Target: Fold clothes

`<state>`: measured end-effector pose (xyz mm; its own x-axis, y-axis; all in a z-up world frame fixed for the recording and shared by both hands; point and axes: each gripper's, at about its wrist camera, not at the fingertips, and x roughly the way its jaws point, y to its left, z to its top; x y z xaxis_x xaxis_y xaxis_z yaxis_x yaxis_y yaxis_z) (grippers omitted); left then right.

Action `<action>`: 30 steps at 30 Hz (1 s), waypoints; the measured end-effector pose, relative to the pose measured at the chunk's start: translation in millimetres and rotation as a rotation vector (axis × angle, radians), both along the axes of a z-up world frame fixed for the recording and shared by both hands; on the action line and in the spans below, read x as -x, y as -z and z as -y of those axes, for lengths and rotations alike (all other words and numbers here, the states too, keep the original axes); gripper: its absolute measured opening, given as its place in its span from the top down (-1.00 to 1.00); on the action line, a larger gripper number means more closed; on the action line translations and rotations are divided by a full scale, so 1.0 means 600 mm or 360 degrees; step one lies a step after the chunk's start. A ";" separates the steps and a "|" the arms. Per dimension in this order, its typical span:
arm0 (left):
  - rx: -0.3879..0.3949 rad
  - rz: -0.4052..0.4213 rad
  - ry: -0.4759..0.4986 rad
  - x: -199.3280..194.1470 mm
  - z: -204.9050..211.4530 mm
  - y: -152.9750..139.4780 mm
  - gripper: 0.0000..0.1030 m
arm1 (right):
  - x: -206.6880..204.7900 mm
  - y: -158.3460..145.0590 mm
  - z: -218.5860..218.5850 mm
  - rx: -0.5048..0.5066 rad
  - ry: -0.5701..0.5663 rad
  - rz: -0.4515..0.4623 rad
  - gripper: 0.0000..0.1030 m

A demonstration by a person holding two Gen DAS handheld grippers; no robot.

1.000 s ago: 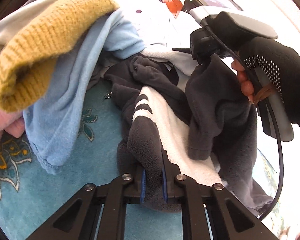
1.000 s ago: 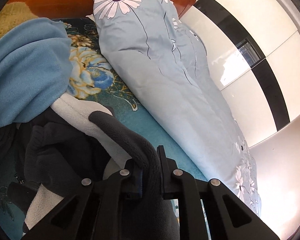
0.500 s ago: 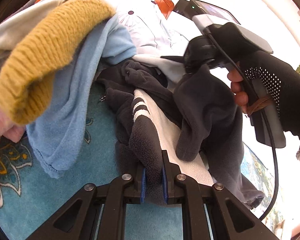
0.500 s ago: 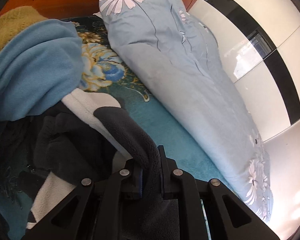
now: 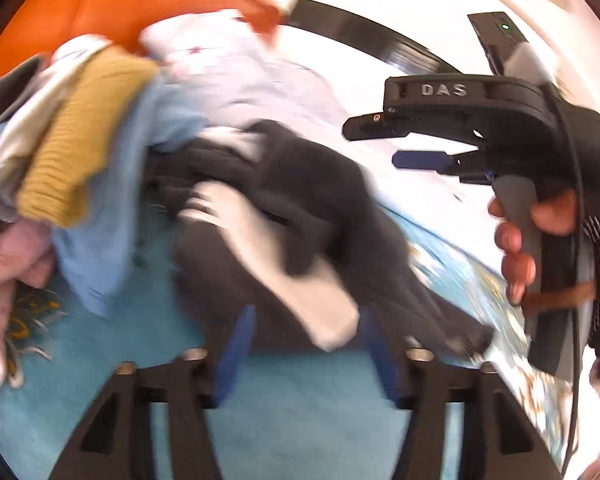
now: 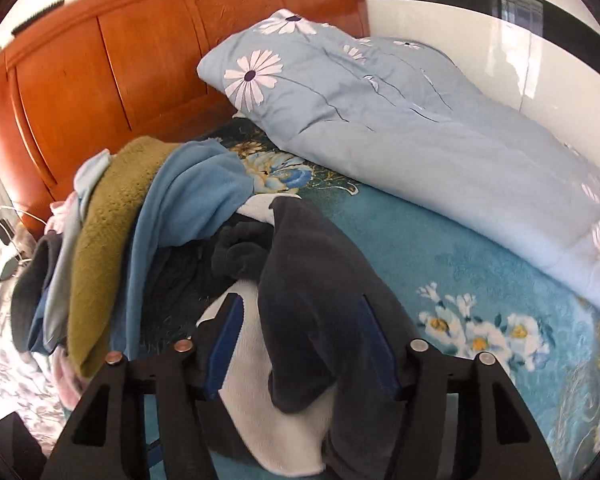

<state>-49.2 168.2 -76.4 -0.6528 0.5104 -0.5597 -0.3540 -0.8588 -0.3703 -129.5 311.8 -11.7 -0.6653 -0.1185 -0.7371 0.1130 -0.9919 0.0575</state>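
Observation:
A dark grey and white fleece garment [image 5: 300,216] lies crumpled on the teal floral bedspread [image 5: 300,384]; it also shows in the right wrist view [image 6: 312,292]. My left gripper [image 5: 306,348] is open just in front of it, holding nothing. My right gripper [image 6: 300,344] is open, its fingers either side of the garment's dark fold. The right gripper also shows in the left wrist view [image 5: 384,140], open, raised right of the garment. The left wrist view is motion-blurred.
A pile of clothes stands left of the garment: a mustard knit [image 6: 112,240], a light blue fleece [image 6: 188,208], pink and grey pieces. A folded blue daisy quilt [image 6: 400,120] lies along the far right. An orange wooden headboard [image 6: 100,60] is behind.
Both grippers have opened and let go of the grey and white garment, which has dropped onto the bed. Both have pulled back and the views have swung.

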 end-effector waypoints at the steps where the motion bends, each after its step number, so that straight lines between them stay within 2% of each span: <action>1: 0.0044 -0.0034 0.0042 -0.015 -0.014 -0.002 -0.33 | -0.031 -0.003 -0.022 0.0058 0.0021 -0.0025 -0.32; 3: 0.0082 -0.0126 0.0063 -0.042 -0.034 -0.005 -0.35 | -0.098 0.007 -0.067 0.0033 0.0128 -0.0062 -0.34; 4: 0.0096 -0.0151 0.0071 -0.046 -0.044 -0.007 -0.50 | -0.132 0.014 -0.090 0.0009 0.0186 -0.0080 -0.43; 5: 0.0119 -0.0154 0.0097 -0.053 -0.055 -0.011 -0.75 | -0.163 0.026 -0.111 0.0002 0.0233 -0.0070 -0.61; 8: 0.0243 -0.0143 0.0201 -0.083 -0.094 -0.014 -0.99 | -0.246 0.074 -0.172 0.0013 0.0384 0.0003 -0.75; 11: 0.0375 -0.0125 0.0294 -0.092 -0.157 -0.003 -1.00 | -0.303 0.115 -0.229 0.0086 0.0595 0.0024 -0.75; 14: 0.0444 -0.0159 0.0533 -0.127 -0.223 0.014 -1.00 | -0.350 0.145 -0.276 0.0172 0.0801 0.0059 -0.75; 17: 0.0540 -0.0206 0.0727 -0.159 -0.290 0.047 -1.00 | -0.393 0.172 -0.321 0.0169 0.1006 0.0101 -0.75; 20: 0.0739 -0.0086 0.0921 -0.165 -0.354 0.090 -1.00 | -0.422 0.191 -0.357 0.0082 0.1197 0.0134 -0.75; 23: 0.0714 -0.0039 0.0909 -0.150 -0.367 0.091 -1.00 | -0.434 0.201 -0.378 -0.0016 0.1279 0.0121 -0.77; 25: 0.0694 0.0004 0.0911 -0.141 -0.366 0.097 -1.00 | -0.427 0.206 -0.381 -0.0035 0.1267 0.0144 -0.87; 30: 0.0712 -0.0027 0.0903 -0.148 -0.364 0.098 -1.00 | -0.411 0.213 -0.368 -0.0135 0.1251 0.0190 -1.00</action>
